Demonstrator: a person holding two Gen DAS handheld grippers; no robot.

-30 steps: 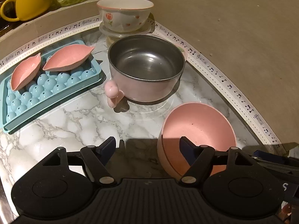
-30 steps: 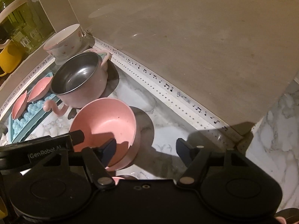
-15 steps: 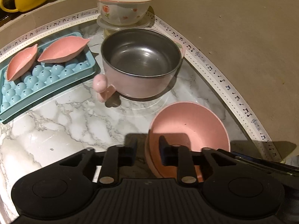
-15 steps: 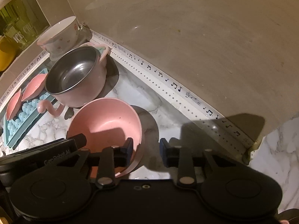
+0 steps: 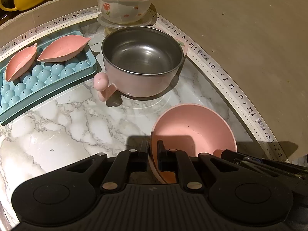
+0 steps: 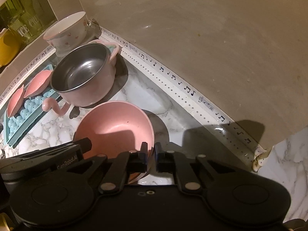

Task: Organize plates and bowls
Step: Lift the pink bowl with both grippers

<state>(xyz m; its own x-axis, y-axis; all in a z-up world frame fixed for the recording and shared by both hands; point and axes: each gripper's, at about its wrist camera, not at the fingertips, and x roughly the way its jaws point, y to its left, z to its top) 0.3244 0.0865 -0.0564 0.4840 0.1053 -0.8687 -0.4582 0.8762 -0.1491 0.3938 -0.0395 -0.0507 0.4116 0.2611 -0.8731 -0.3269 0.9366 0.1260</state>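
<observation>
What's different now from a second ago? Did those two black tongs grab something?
Yes. Both tongs have just been closing: the left tongs now pinch the pink bowl on its left rim, the right tongs on its right rim. A second ago both gaped open around those rims. The bowl is in the same spot on the marble counter. The steel pot and blue tray are unchanged.

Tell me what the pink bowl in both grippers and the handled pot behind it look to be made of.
Pink bowl: matte, evenly coloured, without glare; likely plastic or a fibre composite, not glazed ceramic. Handled pot: grey metallic inside with bright reflections, probably stainless steel, in a smooth pink outer shell that looks plastic.
</observation>
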